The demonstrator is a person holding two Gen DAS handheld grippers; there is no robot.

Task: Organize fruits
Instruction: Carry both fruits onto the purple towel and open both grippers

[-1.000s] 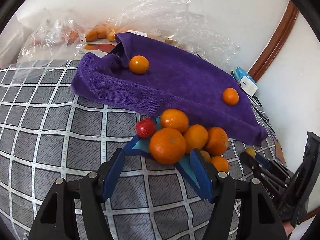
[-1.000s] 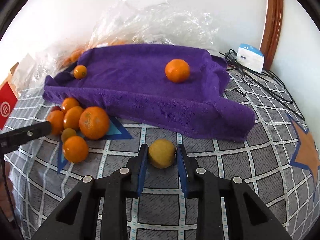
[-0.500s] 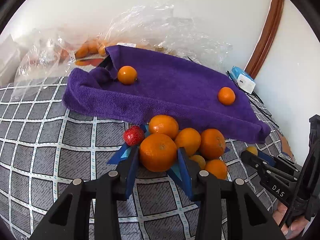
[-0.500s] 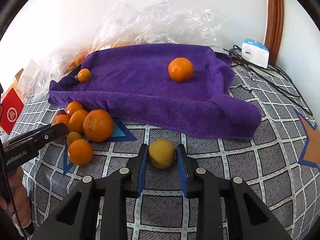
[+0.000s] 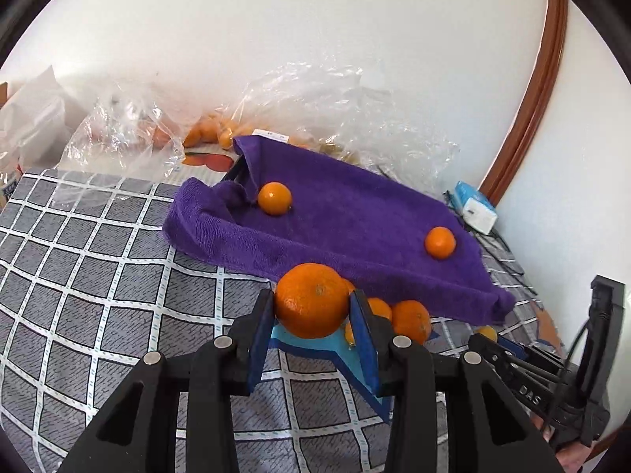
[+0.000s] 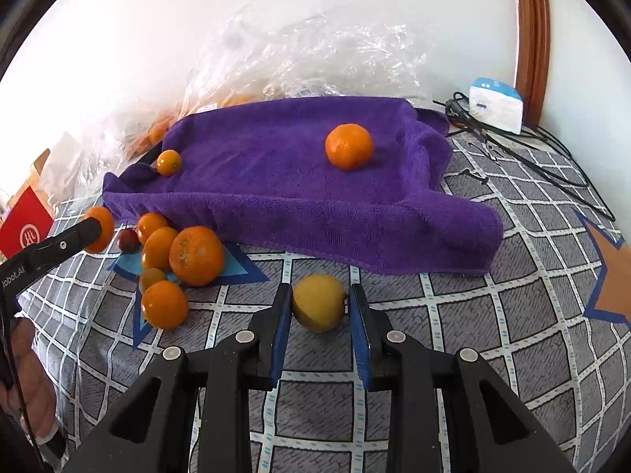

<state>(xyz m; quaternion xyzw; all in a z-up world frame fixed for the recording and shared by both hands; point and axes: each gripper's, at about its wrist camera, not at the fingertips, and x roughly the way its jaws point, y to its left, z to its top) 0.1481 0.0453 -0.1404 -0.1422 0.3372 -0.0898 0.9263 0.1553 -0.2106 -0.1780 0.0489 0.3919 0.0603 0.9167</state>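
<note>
My left gripper [image 5: 311, 307] is shut on a large orange [image 5: 311, 305] and holds it lifted above the pile of oranges [image 5: 410, 321] on the blue star patch. My right gripper [image 6: 319, 307] is shut on a yellow fruit [image 6: 318, 302] just above the checked cloth. A purple towel [image 6: 284, 181] lies behind, with a small orange [image 6: 168, 162] at its left and a bigger orange [image 6: 349, 146] at its right. The pile [image 6: 185, 256] with a strawberry [image 6: 128, 239] lies to the left in the right wrist view, near the left gripper [image 6: 96, 230].
Clear plastic bags [image 5: 130, 134] with more oranges lie against the wall behind the towel. A white and blue box [image 6: 495, 104] and black cables [image 6: 532, 153] sit at the back right. A red box [image 6: 25, 228] stands at the far left.
My left gripper closed on the large orange and lifted it off the pile. My right gripper kept its hold on the yellow fruit and barely moved.
</note>
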